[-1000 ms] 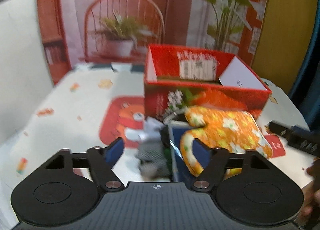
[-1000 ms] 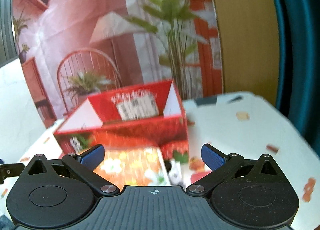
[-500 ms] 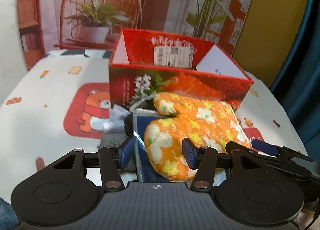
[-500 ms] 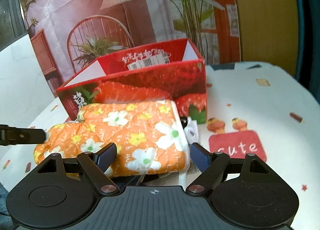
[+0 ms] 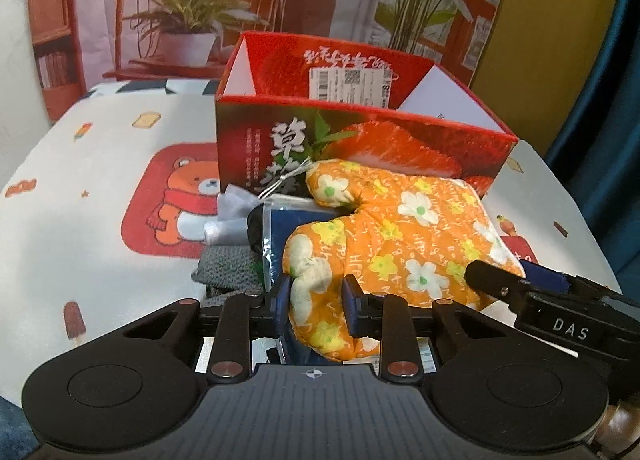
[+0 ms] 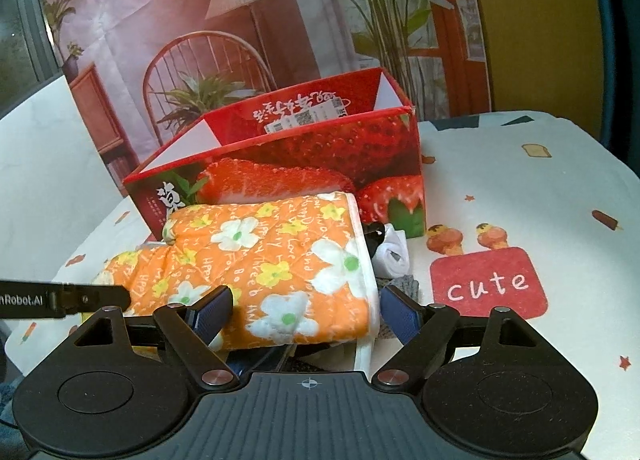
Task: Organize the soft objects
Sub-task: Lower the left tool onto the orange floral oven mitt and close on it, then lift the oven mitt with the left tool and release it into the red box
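An orange floral oven mitt (image 5: 400, 228) lies on a pile of soft things in front of an open red strawberry box (image 5: 360, 140). My left gripper (image 5: 316, 302) is closing, and its pads press both sides of the mitt's fingertip end. In the right wrist view my right gripper (image 6: 306, 314) stands wide around the cuff end of the mitt (image 6: 272, 260). Its left pad lies over the orange fabric and its right pad sits beside the white hem, with no visible squeeze. The box (image 6: 300, 164) looks empty inside.
Under the mitt lie a grey knit piece (image 5: 232, 268), a dark blue packet (image 5: 296, 224) and a pale pouch (image 5: 236, 208). A white rolled sock (image 6: 394, 254) and a grey one (image 6: 406, 284) sit by the box corner. A printed tablecloth (image 6: 520, 200) covers the table; a photo backdrop stands behind.
Both grippers came down onto the mitt. The left jaws narrowed from wide apart to pinching the mitt's tip. The right jaws narrowed a little, then held around the cuff.
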Demonstrator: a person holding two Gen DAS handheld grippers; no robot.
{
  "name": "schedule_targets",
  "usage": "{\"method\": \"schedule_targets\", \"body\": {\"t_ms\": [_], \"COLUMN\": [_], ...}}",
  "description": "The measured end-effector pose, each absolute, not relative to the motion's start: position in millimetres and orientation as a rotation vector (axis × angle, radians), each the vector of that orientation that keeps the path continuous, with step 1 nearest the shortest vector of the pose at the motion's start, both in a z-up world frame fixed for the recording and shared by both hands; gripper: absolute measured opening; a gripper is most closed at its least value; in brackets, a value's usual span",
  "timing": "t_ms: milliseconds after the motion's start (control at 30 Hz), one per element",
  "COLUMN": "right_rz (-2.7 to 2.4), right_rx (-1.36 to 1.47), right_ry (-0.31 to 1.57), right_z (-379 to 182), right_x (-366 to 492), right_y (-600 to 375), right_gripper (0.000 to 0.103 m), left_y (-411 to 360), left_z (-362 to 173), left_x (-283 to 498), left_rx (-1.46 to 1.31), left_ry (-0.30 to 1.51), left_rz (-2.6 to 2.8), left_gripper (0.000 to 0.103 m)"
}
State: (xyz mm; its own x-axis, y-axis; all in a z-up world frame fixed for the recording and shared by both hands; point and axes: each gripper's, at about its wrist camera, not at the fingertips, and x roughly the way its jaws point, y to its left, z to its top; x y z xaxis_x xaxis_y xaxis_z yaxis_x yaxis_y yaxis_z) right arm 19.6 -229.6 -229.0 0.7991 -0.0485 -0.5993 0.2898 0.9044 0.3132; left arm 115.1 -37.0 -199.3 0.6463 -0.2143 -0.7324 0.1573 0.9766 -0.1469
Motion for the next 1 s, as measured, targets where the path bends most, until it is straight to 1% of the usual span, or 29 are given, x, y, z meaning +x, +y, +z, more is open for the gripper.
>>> {"method": "schedule_targets", "body": {"t_ms": [167, 233, 267, 333, 367, 400, 433, 467, 500, 533, 600, 667, 800, 1000], "right_rz": [-0.183, -0.169, -0.161, -0.158, -0.160, -0.163, -0.168, -0.173, -0.177, -0.179, -0.186, -0.179, -0.155, -0.130], "right_rx": [0.426, 0.427, 0.425, 0.408, 0.399, 0.393, 0.386, 0.379, 0.372, 0.366, 0.349, 0.334, 0.303, 0.272], "right_ry": [0.614, 0.618, 0.619, 0.619, 0.616, 0.612, 0.606, 0.599, 0.590, 0.580, 0.559, 0.540, 0.502, 0.429], "right_z": [-236, -237, -238, -237, -236, -234, -232, -231, -229, -227, -223, -219, -211, -196], "right_x": [22, 23, 23, 23, 23, 22, 20, 19, 17, 16, 13, 11, 7, -1], "right_y": [-233, -233, -231, -229, -228, -227, -226, -226, -226, -225, -224, -222, -217, -209], "right_gripper": [0.079, 0.074, 0.069, 0.065, 0.060, 0.052, 0.048, 0.040, 0.035, 0.033, 0.021, 0.021, 0.015, 0.015], "left_y": [-32, -32, -32, -32, -33, -32, -32, -32, -32, -32, -32, -32, -30, -28], "left_z": [-202, -203, -202, -201, -199, -198, -197, -196, -196, -195, -194, -192, -187, -175], "left_x": [117, 117, 117, 115, 113, 112, 111, 110, 110, 109, 108, 106, 101, 93], "left_rx": [-0.107, -0.111, -0.109, -0.102, -0.097, -0.093, -0.090, -0.090, -0.090, -0.087, -0.084, -0.078, -0.072, -0.065], "left_ry": [0.851, 0.849, 0.847, 0.832, 0.823, 0.813, 0.804, 0.799, 0.795, 0.790, 0.779, 0.766, 0.731, 0.653], "left_rz": [-0.214, -0.215, -0.213, -0.212, -0.209, -0.208, -0.206, -0.205, -0.204, -0.201, -0.198, -0.192, -0.178, -0.175], "left_gripper": [0.029, 0.029, 0.027, 0.022, 0.019, 0.018, 0.017, 0.016, 0.015, 0.014, 0.013, 0.012, 0.012, 0.012]}}
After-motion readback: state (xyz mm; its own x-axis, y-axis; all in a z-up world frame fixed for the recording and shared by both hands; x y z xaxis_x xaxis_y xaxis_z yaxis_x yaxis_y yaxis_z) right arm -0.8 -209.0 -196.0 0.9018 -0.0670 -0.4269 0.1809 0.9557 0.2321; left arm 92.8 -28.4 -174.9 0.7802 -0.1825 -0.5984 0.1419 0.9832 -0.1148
